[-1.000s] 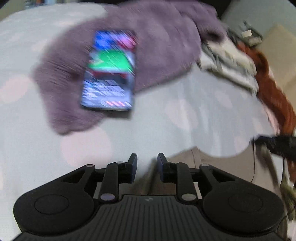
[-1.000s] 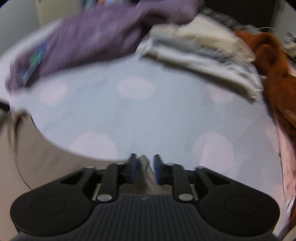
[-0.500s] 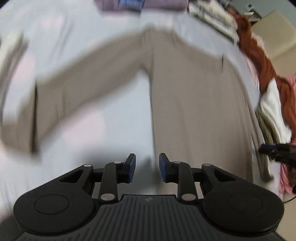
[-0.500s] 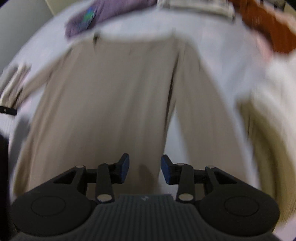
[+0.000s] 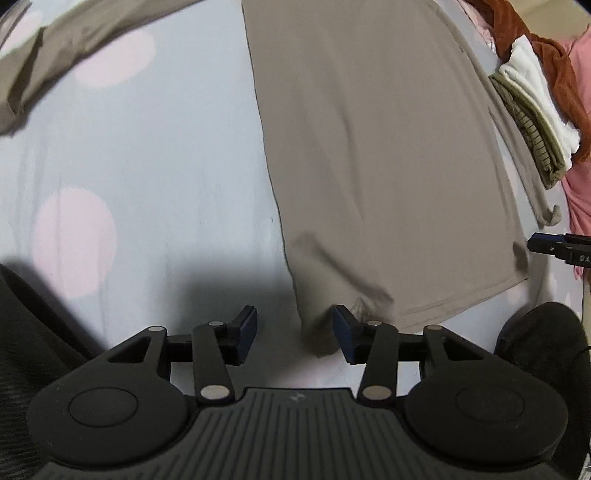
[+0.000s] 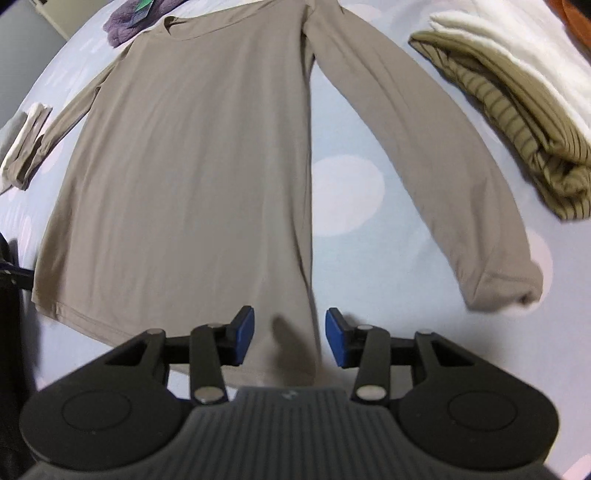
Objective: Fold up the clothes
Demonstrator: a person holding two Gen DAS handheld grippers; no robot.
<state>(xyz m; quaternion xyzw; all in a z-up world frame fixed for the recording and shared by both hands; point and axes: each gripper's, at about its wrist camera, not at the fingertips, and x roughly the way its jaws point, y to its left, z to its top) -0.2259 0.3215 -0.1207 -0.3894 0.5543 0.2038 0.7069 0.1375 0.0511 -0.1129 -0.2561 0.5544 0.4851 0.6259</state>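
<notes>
The taupe long-sleeved shirt (image 6: 192, 155) lies spread flat on a pale blue bed sheet (image 6: 347, 192) with pink dots, both sleeves out. Each hem corner sits between spreading fingers: the left gripper (image 5: 294, 334) and right gripper (image 6: 290, 336) are opening, pads off the cloth. A folded stack of clothes (image 6: 517, 110) lies just beside the right sleeve; a purple garment (image 6: 125, 18) lies beyond the collar.

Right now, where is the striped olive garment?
In the right wrist view, the striped olive garment lies folded at the right, under a white garment, beside the taupe shirt's sleeve.
</notes>
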